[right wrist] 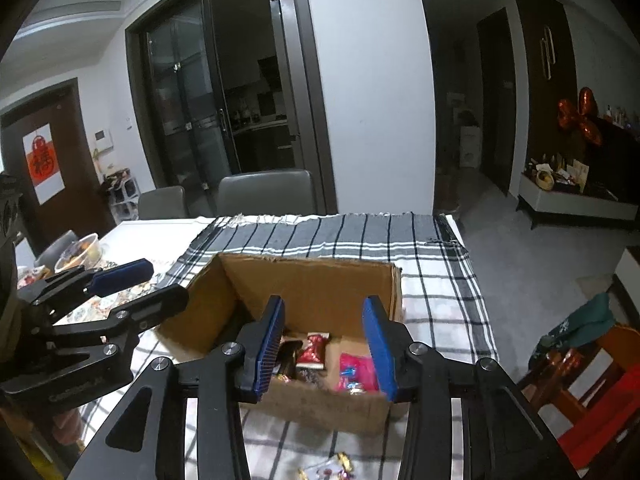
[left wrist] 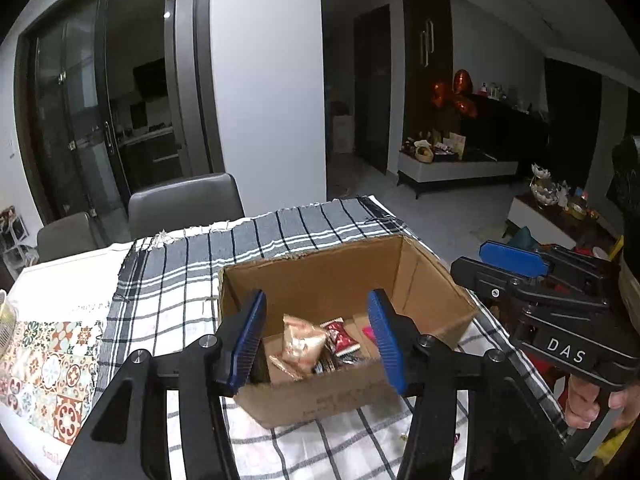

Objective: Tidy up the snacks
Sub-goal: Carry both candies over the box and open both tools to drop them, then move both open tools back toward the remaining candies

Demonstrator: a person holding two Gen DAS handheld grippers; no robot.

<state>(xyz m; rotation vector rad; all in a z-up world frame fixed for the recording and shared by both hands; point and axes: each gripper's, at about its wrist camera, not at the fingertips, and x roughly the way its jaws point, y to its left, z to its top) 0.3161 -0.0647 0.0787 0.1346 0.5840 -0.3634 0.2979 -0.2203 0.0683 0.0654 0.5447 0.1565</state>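
Note:
An open cardboard box (left wrist: 320, 276) (right wrist: 312, 280) stands on the checked cloth. Inside lie a beige packet (left wrist: 300, 344), slightly blurred, a red packet (left wrist: 340, 336) (right wrist: 316, 350) and a pink packet (right wrist: 358, 372), also blurred. My left gripper (left wrist: 318, 340) (right wrist: 166, 282) hovers over the box's near left part, open, its blue pads touching nothing. My right gripper (right wrist: 324, 350) (left wrist: 472, 260) hovers over the box's near right part, open too, with the pink packet below it and free of the pads. A hand (left wrist: 580, 404) holds the right gripper's handle.
The black-and-white checked cloth (left wrist: 192, 272) (right wrist: 432, 264) covers the table, with a patterned mat (left wrist: 52, 364) to the left. A gold-wrapped candy (right wrist: 344, 462) lies on the cloth before the box. A bowl (right wrist: 80, 250) sits far left. Grey chairs (right wrist: 266, 192) stand behind the table, a red stool (right wrist: 600, 412) to the right.

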